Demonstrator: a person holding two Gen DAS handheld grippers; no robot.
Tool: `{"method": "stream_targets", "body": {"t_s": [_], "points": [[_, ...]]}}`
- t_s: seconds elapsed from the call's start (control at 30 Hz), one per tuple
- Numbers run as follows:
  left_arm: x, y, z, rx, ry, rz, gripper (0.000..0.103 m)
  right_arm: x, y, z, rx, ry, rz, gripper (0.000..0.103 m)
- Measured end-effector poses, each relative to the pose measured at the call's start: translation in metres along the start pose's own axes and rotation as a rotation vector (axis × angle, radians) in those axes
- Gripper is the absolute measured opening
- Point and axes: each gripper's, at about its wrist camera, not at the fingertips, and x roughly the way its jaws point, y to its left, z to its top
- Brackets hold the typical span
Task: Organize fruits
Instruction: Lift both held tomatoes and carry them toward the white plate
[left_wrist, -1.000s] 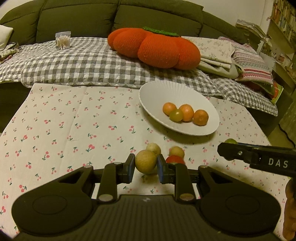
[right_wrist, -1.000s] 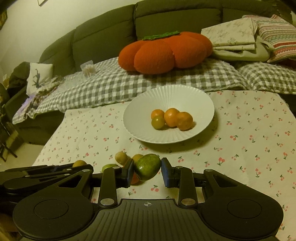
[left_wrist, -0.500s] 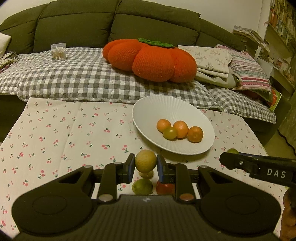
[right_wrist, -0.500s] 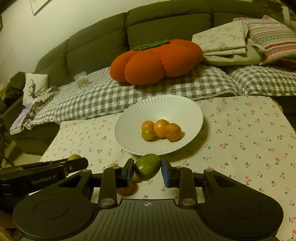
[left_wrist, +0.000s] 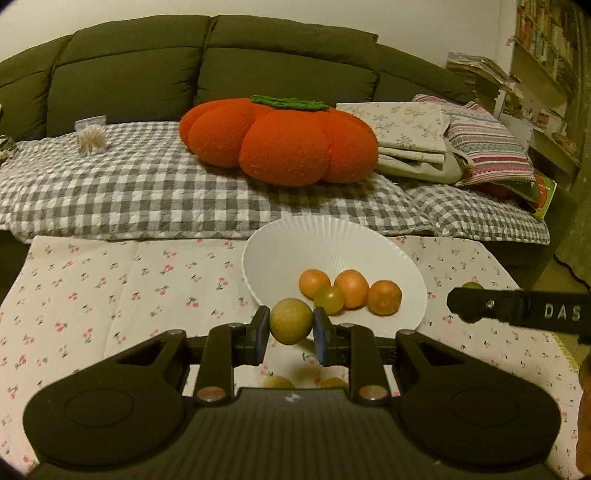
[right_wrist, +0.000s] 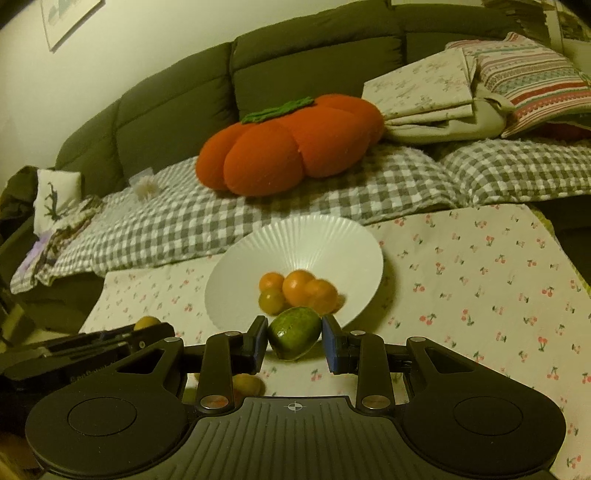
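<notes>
Though dimly lit, round tan fruit (left_wrist: 290, 320), oval glossy-green fruit (right_wrist: 294, 332).

Glossy ribbed white plate (left_wrist: 332, 240)

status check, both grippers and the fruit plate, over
Left gripper shut on yellow-brown fruit. Right gripper shut on green fruit. White plate ahead, four fruits in it. Path clear.

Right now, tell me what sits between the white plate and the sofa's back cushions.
The grey checked blanket with the orange pumpkin cushion on it, beyond the white plate; both wrist views show it.
</notes>
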Motion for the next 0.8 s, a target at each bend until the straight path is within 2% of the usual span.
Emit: {"method": "stream_targets", "body": {"t_s": [0.33,0.53,0.63,0.8], "points": [[0.034,-0.017,0.001,0.073,0.009,-0.060,0.023,0.026,-0.022,0.008,0.040,0.005,-0.021,0.030],[0.052,-0.015,0.003,0.070,0.027,-0.044,0.023,0.040,-0.028,0.009,0.035,0.029,-0.023,0.030],[0.059,-0.007,0.004,0.046,0.036,-0.036,0.023,0.047,-0.029,0.009,0.058,0.062,0.023,0.030],[0.067,-0.002,0.004,0.058,0.037,-0.028,0.023,0.062,-0.012,0.008,0.002,0.088,0.045,0.030]]}}
